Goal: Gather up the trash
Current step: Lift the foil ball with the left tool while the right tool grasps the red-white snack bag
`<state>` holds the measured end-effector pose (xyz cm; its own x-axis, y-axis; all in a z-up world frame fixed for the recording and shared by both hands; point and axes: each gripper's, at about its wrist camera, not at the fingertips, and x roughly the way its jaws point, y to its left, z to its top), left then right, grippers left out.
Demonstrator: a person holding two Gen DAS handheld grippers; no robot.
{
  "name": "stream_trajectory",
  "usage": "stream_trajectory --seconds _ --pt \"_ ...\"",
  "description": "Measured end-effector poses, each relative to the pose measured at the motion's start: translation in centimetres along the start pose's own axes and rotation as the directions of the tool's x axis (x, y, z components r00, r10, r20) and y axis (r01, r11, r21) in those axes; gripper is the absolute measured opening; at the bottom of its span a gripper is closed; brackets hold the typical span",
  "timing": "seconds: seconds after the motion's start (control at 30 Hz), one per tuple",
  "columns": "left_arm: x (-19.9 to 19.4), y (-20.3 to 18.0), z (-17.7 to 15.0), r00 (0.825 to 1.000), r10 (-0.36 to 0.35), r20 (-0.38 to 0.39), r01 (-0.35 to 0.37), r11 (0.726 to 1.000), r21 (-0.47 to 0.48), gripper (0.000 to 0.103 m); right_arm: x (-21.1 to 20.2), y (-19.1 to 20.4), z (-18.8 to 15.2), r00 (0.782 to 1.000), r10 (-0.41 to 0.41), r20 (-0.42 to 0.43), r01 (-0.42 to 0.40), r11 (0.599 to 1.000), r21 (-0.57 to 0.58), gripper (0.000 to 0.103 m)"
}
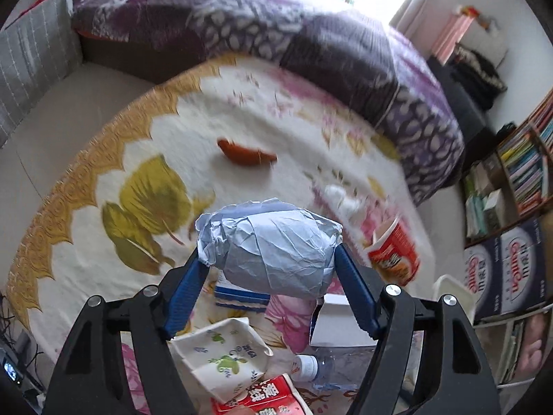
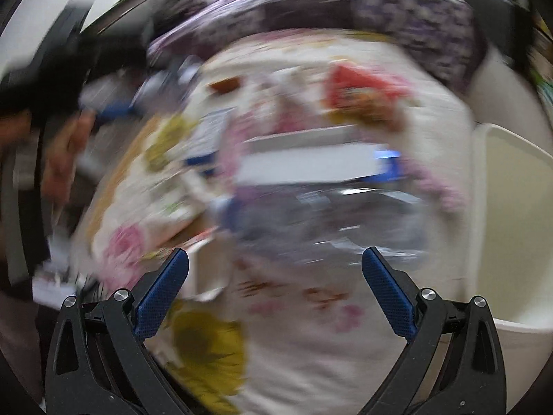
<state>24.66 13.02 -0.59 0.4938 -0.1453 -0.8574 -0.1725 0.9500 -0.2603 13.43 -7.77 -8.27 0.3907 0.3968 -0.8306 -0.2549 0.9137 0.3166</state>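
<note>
Floral blanket (image 1: 242, 114) on bed; sausage (image 1: 246, 154) mid-blanket, red cup (image 1: 394, 252) right, carton (image 1: 221, 356) and bottle (image 1: 311, 366) near.

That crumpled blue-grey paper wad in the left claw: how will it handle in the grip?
The crumpled paper wad looks light for its bulk: creased sheet, probably hollow. It will likely crush rather than resist, so the left claw, with fingers pressed on both its sides, may need to close further. The wrinkled surface against the ribbed blue pads suggests slipping is unlikely.

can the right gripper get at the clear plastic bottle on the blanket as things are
Probably yes: the right gripper is open and empty, and the plastic bottle lies just ahead of its fingertips with nothing between, though the view is badly blurred.
</note>
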Motion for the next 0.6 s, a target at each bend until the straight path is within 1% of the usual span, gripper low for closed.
stream_trajectory --seconds 0.1,0.17,0.27,0.33,0.4,0.47,0.53,0.6 --pt "-1.5 0.9 0.4 0.999 -0.005 0.036 0.005 1.000 -0.003 0.073 1.4 3.6 -0.5 1.000 0.007 -0.030 -0.010 0.993 -0.120 0.096" --pt "-2.0 1.3 0.3 0.999 -0.002 0.051 0.002 1.000 0.000 0.073 2.4 5.1 -0.7 0.999 0.017 -0.051 -0.025 0.989 -0.146 0.096" --pt "-2.3 2.0 0.1 0.999 0.001 0.053 -0.001 1.000 0.005 0.073 3.6 6.5 -1.0 0.996 0.042 -0.079 -0.053 0.987 -0.151 0.096" --pt "-2.3 2.5 0.0 0.999 0.002 0.049 -0.002 1.000 0.007 0.073 4.3 7.1 -1.1 0.994 0.060 -0.092 -0.071 0.989 -0.129 0.096" --pt "-2.3 2.9 0.0 0.999 0.006 0.048 -0.006 1.000 0.007 0.073 4.7 7.1 -1.1 0.990 0.099 -0.098 -0.106 0.992 -0.068 0.096" --pt "-2.3 3.3 0.0 0.999 0.008 0.046 -0.008 1.000 0.005 0.073 4.9 6.6 -0.8 0.985 0.144 -0.096 -0.142 0.990 0.025 0.096" --pt "-2.4 3.8 0.0 0.999 0.004 0.044 -0.004 1.000 -0.001 0.073 5.4 6.5 -0.5 0.984 0.148 -0.099 -0.140 0.987 0.078 0.096" --pt "-2.4 4.0 0.1 0.999 0.000 0.039 0.000 1.000 -0.005 0.073 6.0 7.0 -0.3 0.989 0.103 -0.108 -0.096 0.993 0.065 0.096"
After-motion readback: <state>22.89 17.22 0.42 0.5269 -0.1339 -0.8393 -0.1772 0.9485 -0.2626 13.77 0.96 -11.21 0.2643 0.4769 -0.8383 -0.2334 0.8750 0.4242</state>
